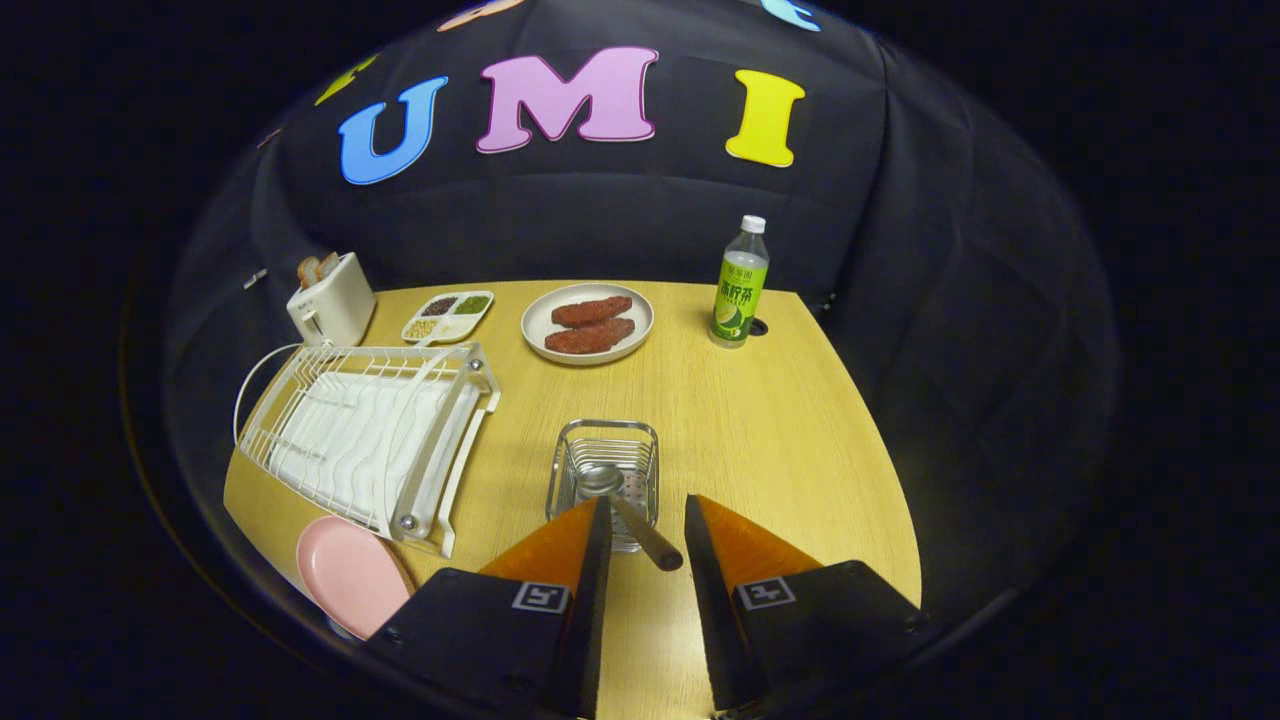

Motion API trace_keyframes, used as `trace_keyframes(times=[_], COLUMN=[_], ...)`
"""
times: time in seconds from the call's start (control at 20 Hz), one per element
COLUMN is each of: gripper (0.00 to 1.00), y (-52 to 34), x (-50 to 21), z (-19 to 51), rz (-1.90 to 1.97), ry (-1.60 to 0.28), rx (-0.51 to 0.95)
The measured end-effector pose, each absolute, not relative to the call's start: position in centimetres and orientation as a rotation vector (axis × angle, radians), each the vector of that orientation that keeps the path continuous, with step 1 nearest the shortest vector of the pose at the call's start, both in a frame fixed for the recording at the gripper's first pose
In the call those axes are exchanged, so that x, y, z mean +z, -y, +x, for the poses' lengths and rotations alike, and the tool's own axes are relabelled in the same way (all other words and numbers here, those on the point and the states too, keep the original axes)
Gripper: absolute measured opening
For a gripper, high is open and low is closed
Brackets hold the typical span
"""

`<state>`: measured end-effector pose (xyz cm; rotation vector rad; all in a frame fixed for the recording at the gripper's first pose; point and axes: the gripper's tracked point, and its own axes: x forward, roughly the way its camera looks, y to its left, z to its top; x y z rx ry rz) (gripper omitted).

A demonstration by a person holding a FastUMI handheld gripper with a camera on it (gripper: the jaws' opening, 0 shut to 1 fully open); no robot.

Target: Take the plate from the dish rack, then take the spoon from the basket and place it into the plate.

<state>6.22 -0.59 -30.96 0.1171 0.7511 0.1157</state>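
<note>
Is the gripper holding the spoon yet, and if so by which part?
Nothing is held. The gripper is open, and the spoon rests in the basket, its handle end poking out between the fingers without either pressing on it.

Table (780, 440) fills the centre of the frame. Upper left: toaster (332, 298), with the tray (448, 316) to its right. Upper centre: a dish (588, 322) holding food. Upper right: bottle (740, 284), upright. Left of centre: rack (370, 435). Lower left: plate (352, 574), flat on the table just below the rack. Centre: basket (606, 470), with the spoon (625, 505) in it, handle leaning out toward the bottom. Bottom centre: gripper (648, 525), fingers apart, the handle's end between them.
</note>
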Motion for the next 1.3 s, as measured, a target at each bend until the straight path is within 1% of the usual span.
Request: trace_keyframes(times=[0.15, 0.3, 0.45, 0.5, 0.65, 1.3], gripper=[0.45, 0.32, 0.24, 0.16, 0.12, 0.12], y=[0.2, -0.4, -2.0, -2.1, -2.4, -0.7], x=[-32.8, -33.5, -33.3, -33.3, -32.4, -25.5], z=[6.0, 5.8, 5.5, 5.3, 5.5, 7.7], rz=[0.117, 0.146, 0.211, 0.205, 0.210, 0.203], ry=[-0.795, -0.821, -0.835, -0.841, -0.826, -0.736], rx=[0.126, 0.130, 0.176, 0.178, 0.189, 0.158])
